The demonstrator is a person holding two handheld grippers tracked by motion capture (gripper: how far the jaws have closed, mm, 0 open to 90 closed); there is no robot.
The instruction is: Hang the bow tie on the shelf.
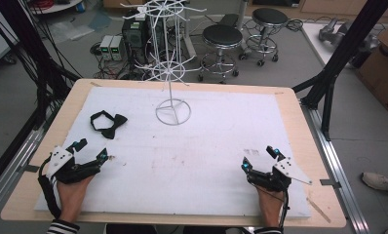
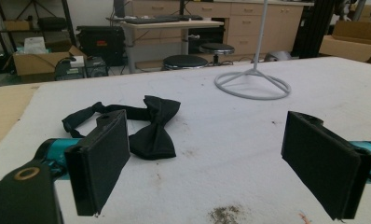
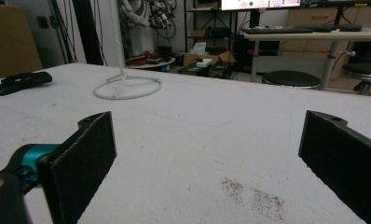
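A black bow tie [image 1: 107, 124] with its strap looped lies on the white mat at the left; in the left gripper view the bow tie [image 2: 146, 126] rests just beyond the jaws. My left gripper [image 1: 90, 150] rests near the mat's front left, open and empty [image 2: 207, 168]. My right gripper [image 1: 260, 157] sits at the front right, open, nothing between its jaws [image 3: 207, 158]. A white wire display stand [image 1: 171, 63] rises from a ring base [image 1: 173, 111] at the mat's far middle. The bow tie [image 3: 24, 82] appears far left in the right gripper view.
The white mat [image 1: 206, 146] covers a wooden table [image 1: 304, 161]. Black frame posts [image 1: 338, 63] flank the table. Two stools [image 1: 221, 48] and electronics stand on the floor beyond the far edge. A dark smudge [image 3: 253, 196] marks the mat by the right gripper.
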